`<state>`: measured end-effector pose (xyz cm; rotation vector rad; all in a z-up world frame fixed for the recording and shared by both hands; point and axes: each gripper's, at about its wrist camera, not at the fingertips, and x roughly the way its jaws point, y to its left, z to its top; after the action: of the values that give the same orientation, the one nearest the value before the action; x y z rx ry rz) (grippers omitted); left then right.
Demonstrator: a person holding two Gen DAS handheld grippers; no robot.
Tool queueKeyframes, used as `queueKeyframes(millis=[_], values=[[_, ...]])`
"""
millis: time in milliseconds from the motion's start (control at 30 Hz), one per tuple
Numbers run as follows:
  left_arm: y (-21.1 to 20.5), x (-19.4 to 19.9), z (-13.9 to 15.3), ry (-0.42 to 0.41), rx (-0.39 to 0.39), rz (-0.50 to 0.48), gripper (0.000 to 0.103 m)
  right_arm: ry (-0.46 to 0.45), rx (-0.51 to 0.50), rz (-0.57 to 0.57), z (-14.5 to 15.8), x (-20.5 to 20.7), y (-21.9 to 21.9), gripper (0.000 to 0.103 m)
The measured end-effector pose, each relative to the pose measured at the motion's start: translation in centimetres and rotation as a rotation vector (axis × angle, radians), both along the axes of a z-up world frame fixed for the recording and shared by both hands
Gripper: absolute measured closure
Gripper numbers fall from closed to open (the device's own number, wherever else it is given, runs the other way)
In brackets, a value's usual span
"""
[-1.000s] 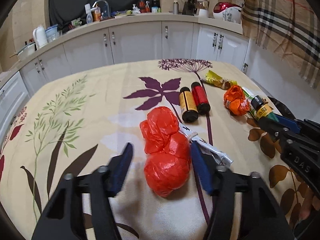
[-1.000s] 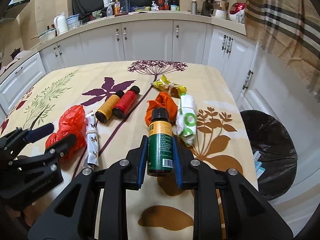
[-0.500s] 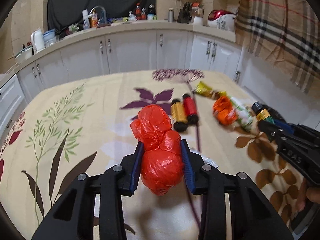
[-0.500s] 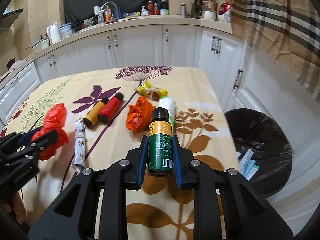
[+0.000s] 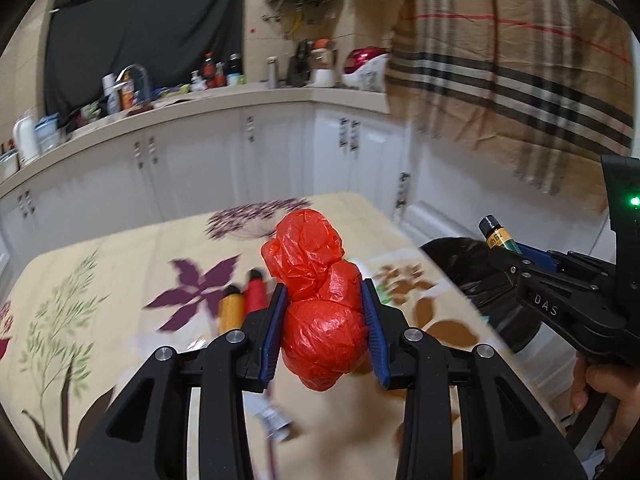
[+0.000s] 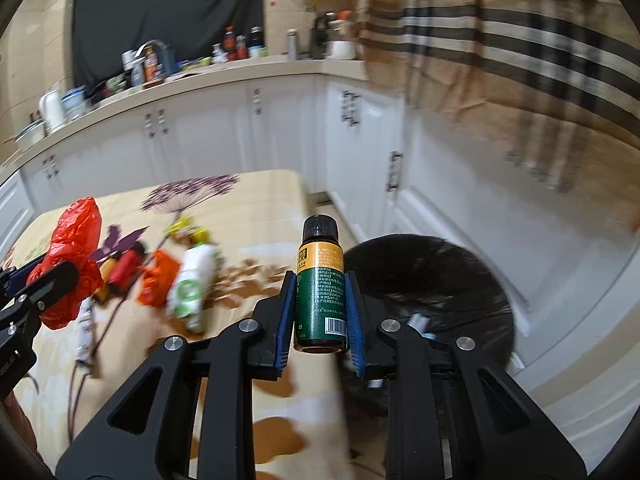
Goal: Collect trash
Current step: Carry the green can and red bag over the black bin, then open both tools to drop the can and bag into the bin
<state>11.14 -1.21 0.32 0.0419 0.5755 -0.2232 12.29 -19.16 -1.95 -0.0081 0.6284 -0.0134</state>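
Observation:
My left gripper (image 5: 325, 328) is shut on a crumpled red plastic bag (image 5: 320, 300), held up above the flowered table (image 5: 120, 264). The same red plastic bag (image 6: 72, 256) shows at the left of the right wrist view. My right gripper (image 6: 320, 312) is shut on a small green bottle (image 6: 320, 292) with a yellow label and black cap, upright between the pads. That bottle (image 5: 496, 236) also shows at the right of the left wrist view. A black-lined trash bin (image 6: 432, 280) stands on the floor past the table's right edge, just behind the bottle.
On the table lie a yellow tube (image 6: 105, 276) and a red tube (image 6: 126, 266), an orange bag (image 6: 158, 280), a white-green wrapper (image 6: 192, 284), a yellow wrapper (image 6: 188, 230) and a white wrapper (image 6: 85, 328). White cabinets (image 6: 280, 128) run behind; a plaid cloth (image 6: 500, 48) hangs at right.
The left gripper closed on the red bag and lifted it off the table. Both grippers moved right toward the bin, and the right one still carries the bottle.

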Motion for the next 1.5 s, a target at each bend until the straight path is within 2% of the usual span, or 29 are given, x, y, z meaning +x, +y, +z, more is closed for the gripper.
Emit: queueKeyframes(millis=[333,800,1033,1100,1167,1200,1267,1500], values=[[-7.2,3.3,-0.3,-0.020,0.013,-0.104,0.066,-0.021,-0.013,-0.122,0.0,1.4,-5.7,0.080],[-14.9,7.6,-2.6,0.006,0.079,-0.185,0.065,0.007,-0.006,-0.216,-2.5,4.0,-10.7,0.080],[-16.9,9.5,-3.7,0.036,0.093,-0.206,0.065,0.014,0.011,-0.238,-3.4,5.0,-12.2,0.080],[-17.3,10.1,-4.0,0.042,0.098,-0.201,0.062,0.018,0.018,-0.237,-3.6,5.6,-12.7,0.078],[-17.7,10.5,-4.1,0.050,0.104,-0.200,0.057,0.019,0.018,-0.247,-3.8,5.8,-12.9,0.066],[-17.8,10.7,-4.2,0.051,0.104,-0.199,0.050,0.017,0.020,-0.253,-3.9,5.9,-13.1,0.063],[-17.8,10.7,-4.2,0.046,0.099,-0.194,0.046,0.015,0.021,-0.261,-3.9,6.0,-13.3,0.063],[-17.4,10.6,-3.9,0.046,0.103,-0.185,0.046,0.017,0.024,-0.269,-3.9,5.7,-13.6,0.063]])
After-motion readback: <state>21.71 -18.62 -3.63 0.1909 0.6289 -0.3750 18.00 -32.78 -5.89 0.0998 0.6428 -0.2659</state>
